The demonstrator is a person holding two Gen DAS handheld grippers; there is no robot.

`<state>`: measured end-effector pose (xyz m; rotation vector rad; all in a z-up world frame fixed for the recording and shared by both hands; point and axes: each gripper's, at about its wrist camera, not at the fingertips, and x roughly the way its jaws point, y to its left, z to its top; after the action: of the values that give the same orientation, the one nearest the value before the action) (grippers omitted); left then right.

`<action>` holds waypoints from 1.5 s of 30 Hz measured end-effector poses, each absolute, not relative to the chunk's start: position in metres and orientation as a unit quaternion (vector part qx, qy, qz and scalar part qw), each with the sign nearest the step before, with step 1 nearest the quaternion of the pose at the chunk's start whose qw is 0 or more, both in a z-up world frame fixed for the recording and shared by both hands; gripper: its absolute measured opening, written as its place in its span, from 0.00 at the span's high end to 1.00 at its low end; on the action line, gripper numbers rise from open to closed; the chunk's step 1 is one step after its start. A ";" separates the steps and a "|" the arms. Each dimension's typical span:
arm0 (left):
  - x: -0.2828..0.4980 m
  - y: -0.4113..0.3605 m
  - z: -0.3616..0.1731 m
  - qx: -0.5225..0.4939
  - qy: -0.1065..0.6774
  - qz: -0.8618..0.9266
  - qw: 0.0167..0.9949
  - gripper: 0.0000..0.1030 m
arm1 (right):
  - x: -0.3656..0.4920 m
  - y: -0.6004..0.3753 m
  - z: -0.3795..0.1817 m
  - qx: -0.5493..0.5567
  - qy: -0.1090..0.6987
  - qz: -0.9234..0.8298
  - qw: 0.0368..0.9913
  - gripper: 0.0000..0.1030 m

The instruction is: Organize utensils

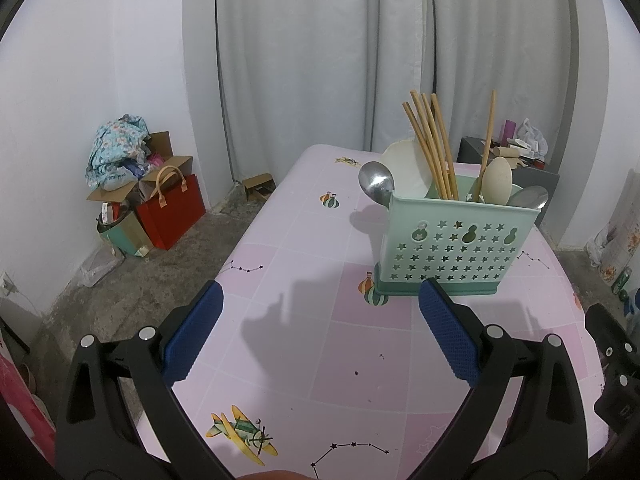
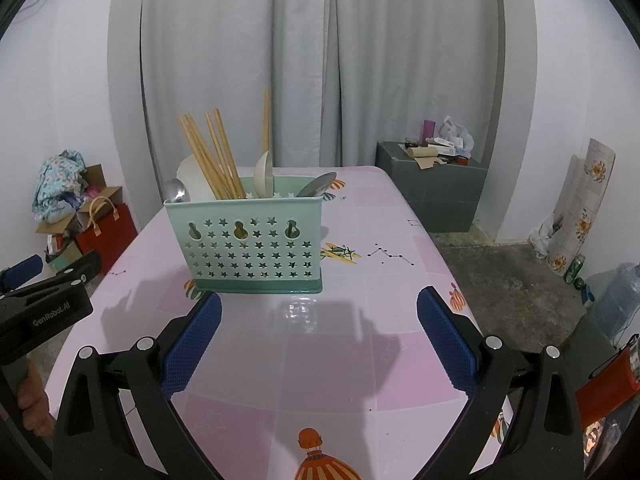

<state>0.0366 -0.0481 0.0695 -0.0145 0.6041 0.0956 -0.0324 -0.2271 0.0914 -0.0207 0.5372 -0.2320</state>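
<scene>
A mint-green utensil caddy with star-shaped cutouts stands upright on a table covered by a pink patterned tablecloth, roughly midway between the long edges and nearer the far edge than the near one. Inside it, a bundle of wooden chopsticks leans to the left, with one more stick upright further right; a cream spoon stands bowl-up near the middle, a metal spoon rises at the left end and another metal spoon at the right end, and a pale flat piece sits behind the chopsticks. The utensils look mixed across sections, so sorting likely remains, though the dividers cannot be seen. The left gripper hangs above the near part of the cloth, jaws spread wide, blue pads touching nothing; the caddy's base is just beyond its right finger. The right gripper is likewise spread wide and empty, aimed at the caddy's front wall, probably poised to reach in. Both appear held back to leave a clear approach.
</scene>
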 end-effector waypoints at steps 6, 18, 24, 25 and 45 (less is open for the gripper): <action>0.036 -0.048 0.070 -0.007 0.297 0.047 0.954 0.08 | -0.033 -0.227 0.091 -0.011 0.265 -0.114 0.957 0.07; 0.037 -0.047 0.070 -0.008 0.297 0.046 0.954 0.08 | -0.033 -0.226 0.092 -0.012 0.264 -0.113 0.958 0.07; 0.037 -0.047 0.070 -0.008 0.298 0.047 0.953 0.08 | -0.033 -0.226 0.092 -0.012 0.264 -0.113 0.958 0.07; 0.037 -0.047 0.070 -0.008 0.298 0.047 0.953 0.08 | -0.033 -0.225 0.092 -0.012 0.264 -0.113 0.958 0.07; 0.037 -0.046 0.070 -0.009 0.299 0.046 0.953 0.08 | -0.034 -0.225 0.091 -0.011 0.264 -0.112 0.958 0.07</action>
<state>0.0372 -0.0457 0.0703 -0.0191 0.6085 0.0934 -0.0339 -0.2252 0.0912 -0.0218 0.5351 -0.2277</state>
